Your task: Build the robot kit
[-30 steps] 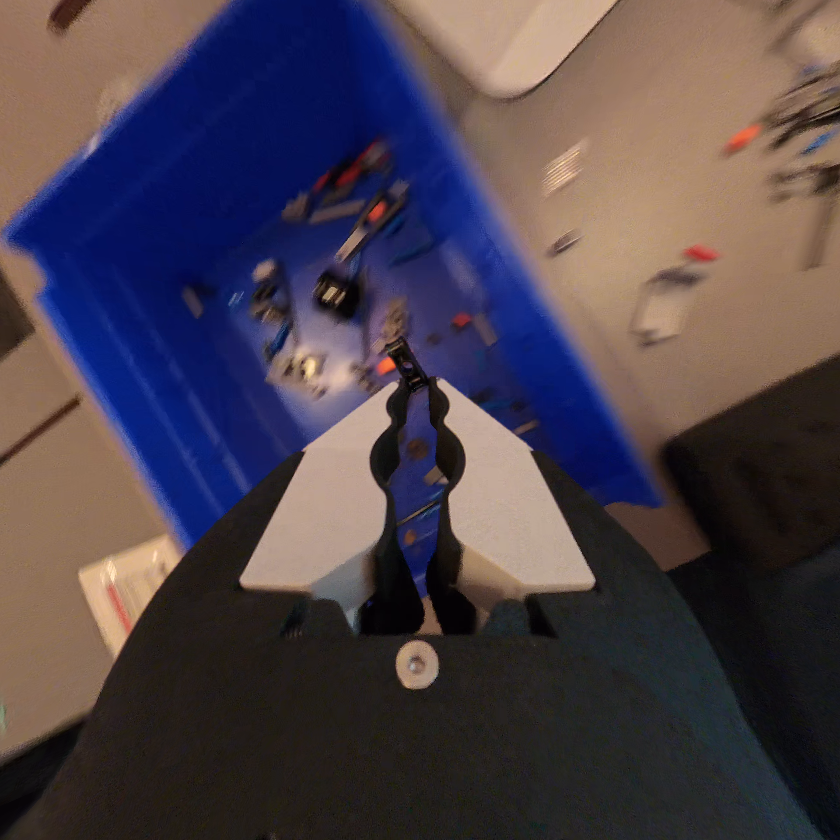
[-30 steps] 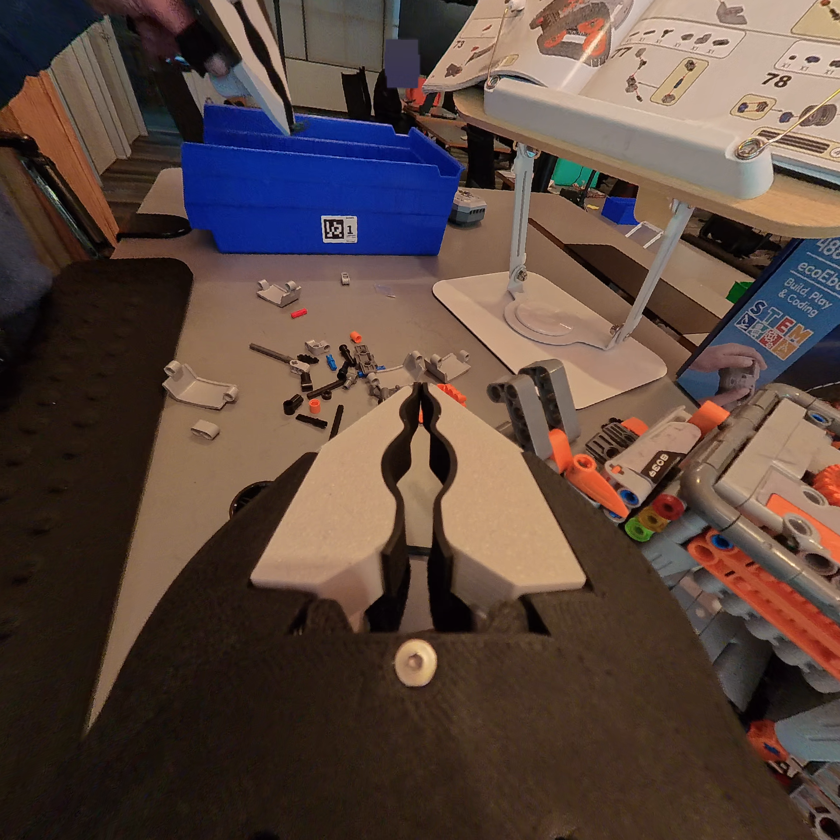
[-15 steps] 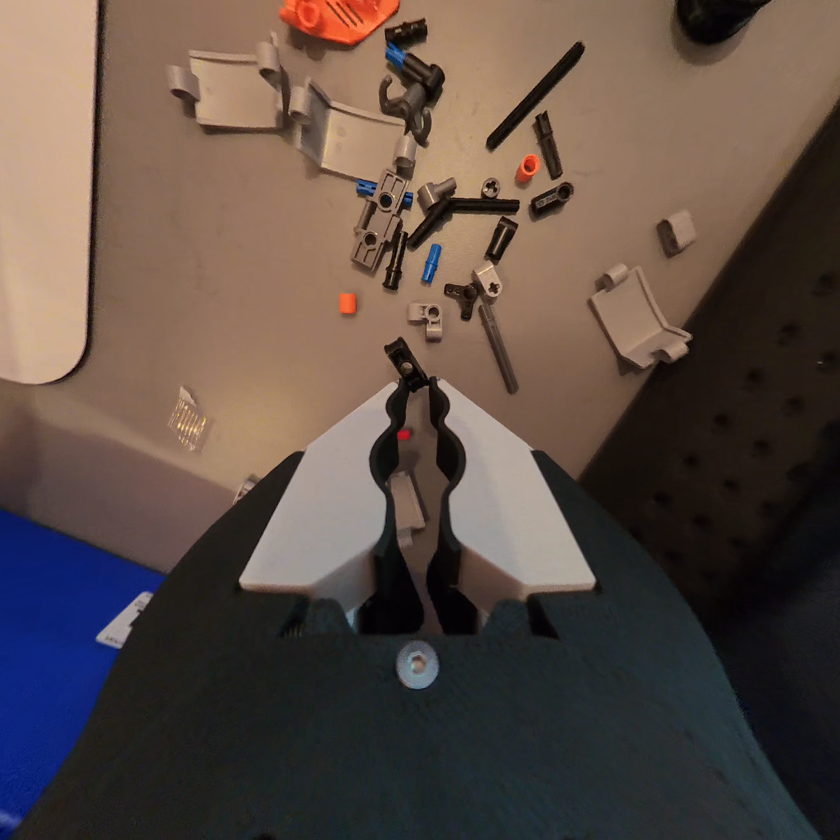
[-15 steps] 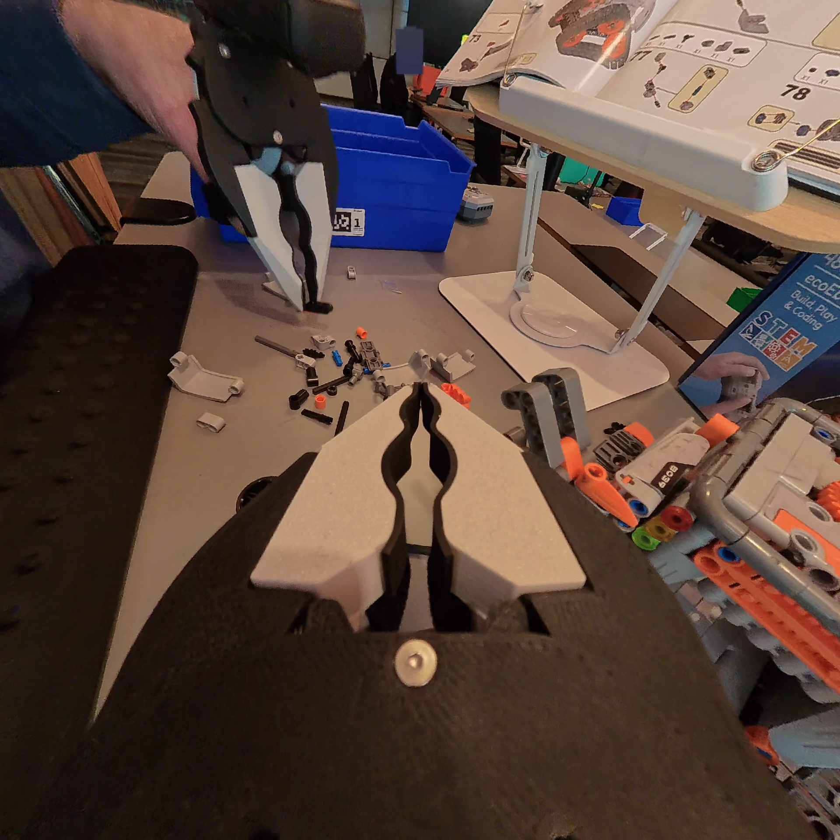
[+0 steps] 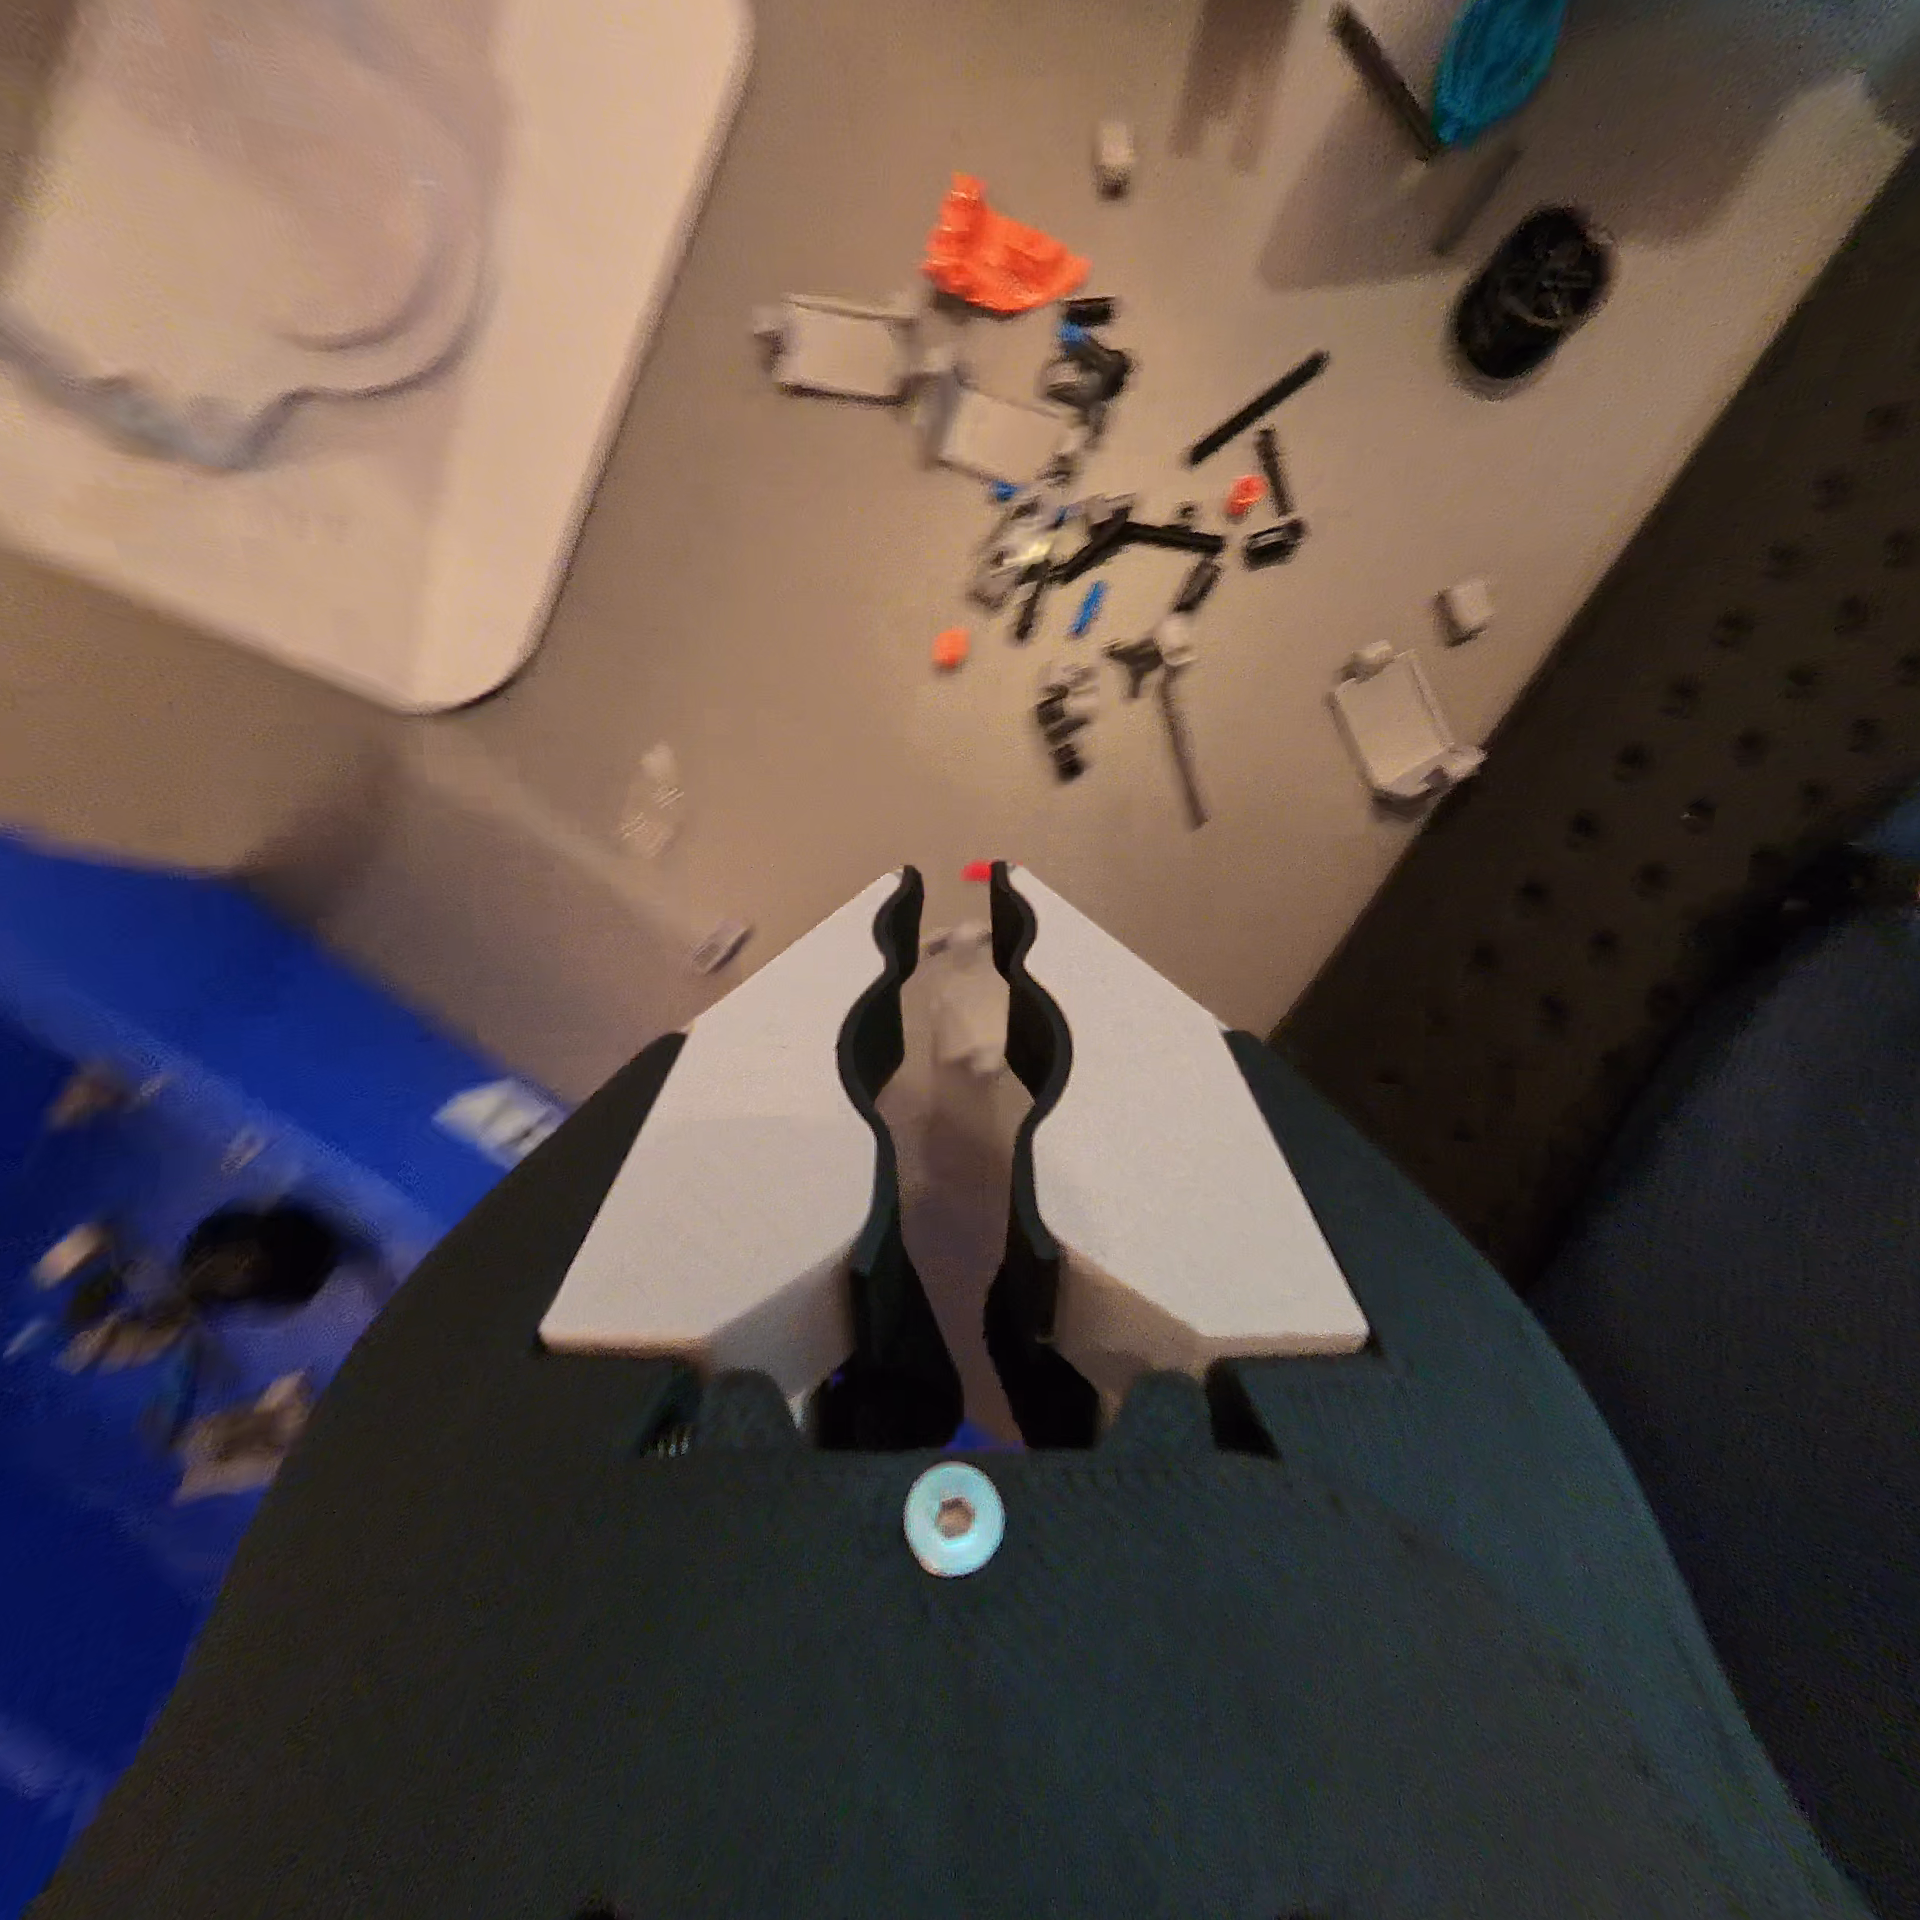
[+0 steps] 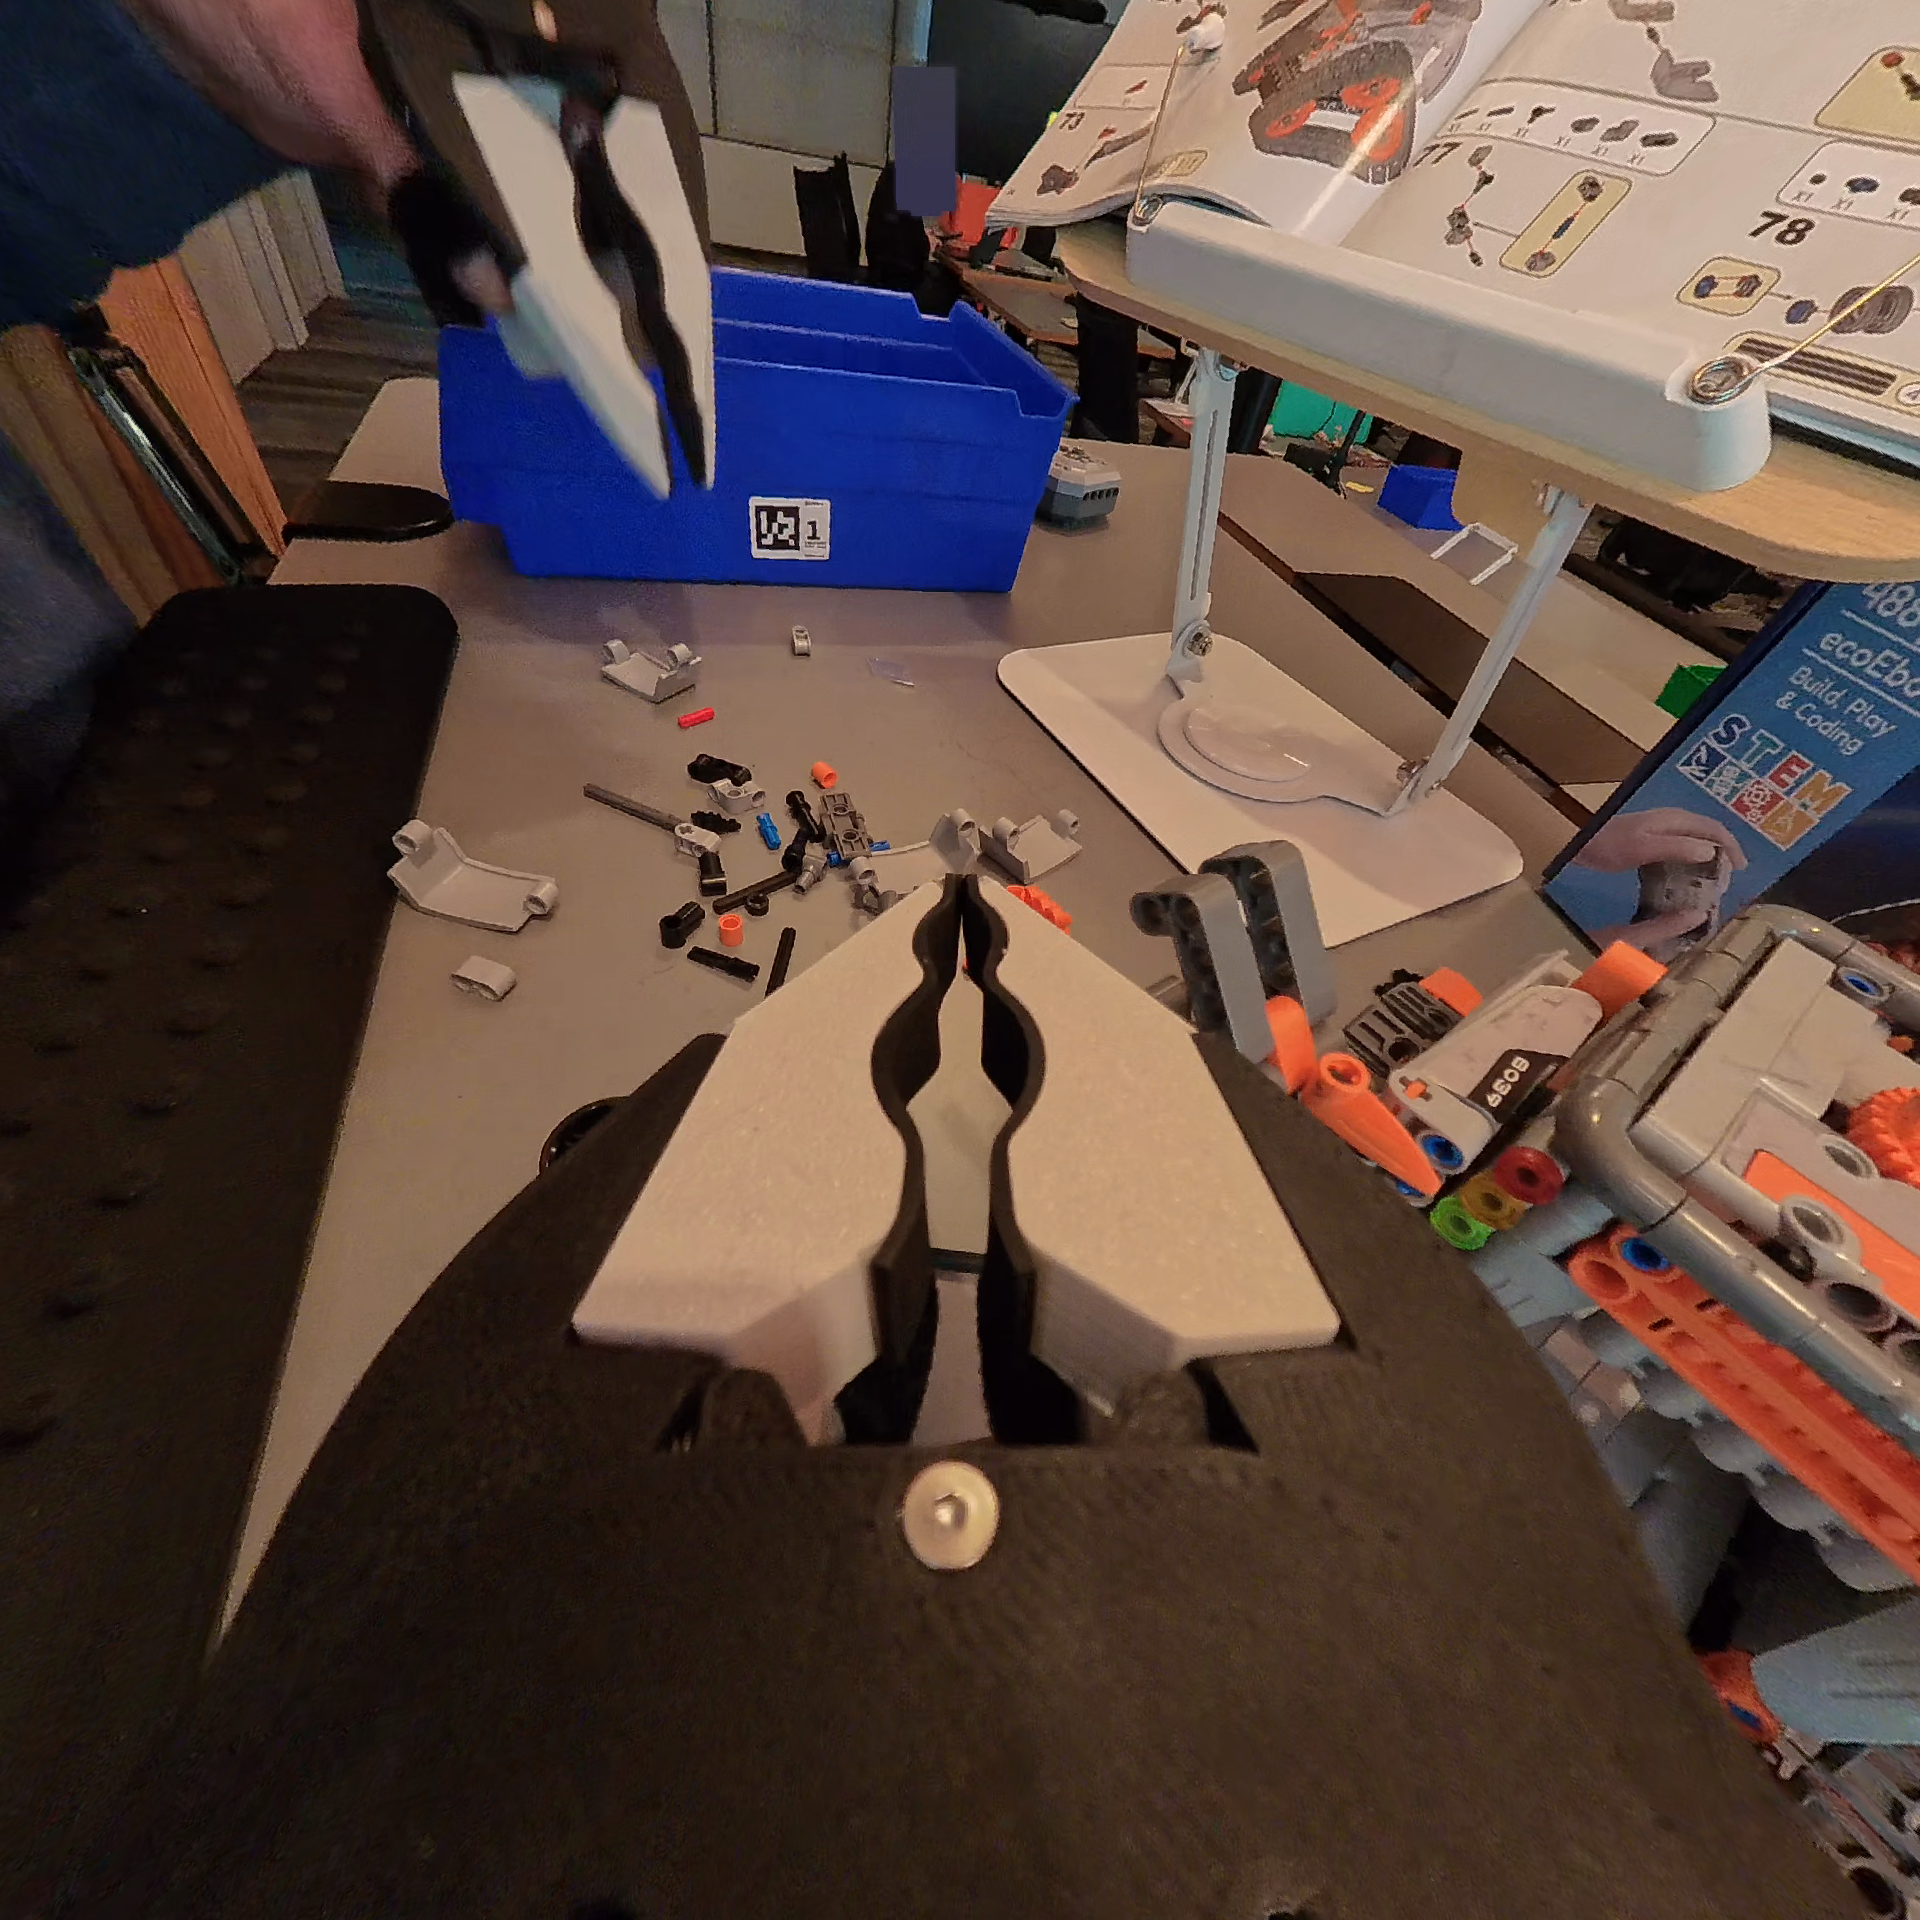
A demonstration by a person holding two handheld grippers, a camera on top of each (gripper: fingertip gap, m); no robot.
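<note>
My left gripper (image 5: 953, 873) is slightly open and empty, high above the grey table (image 5: 790, 727) next to the blue bin (image 5: 208, 1039). A person's hand holds it in front of the bin in the right wrist view (image 6: 681, 483). Below it lie a small red pin (image 5: 975, 871) and a grey piece (image 5: 961, 997). A small black connector (image 6: 717, 770) lies at the near edge of the loose parts pile (image 6: 790, 831). My right gripper (image 6: 958, 883) is shut and empty, low over the table near the pile.
The blue bin (image 6: 883, 416) holds several small parts. A white stand base (image 6: 1247, 748) carries an open instruction booklet (image 6: 1507, 125). A black mat (image 6: 208, 831) lies on the left. A grey and orange built model (image 6: 1662, 1143) and a blue box (image 6: 1787, 748) stand on the right. The left gripper's tips are roughly 20 cm from the right gripper's. My left gripper's tips are some 9 cm from the grey piece (image 5: 961, 997). Seen from the right wrist view (image 6: 660, 671) as well.
My left gripper carried a small black connector from the bin to the table, let it go by the pile, then opened and rose back toward the bin. My right gripper barely moved.
</note>
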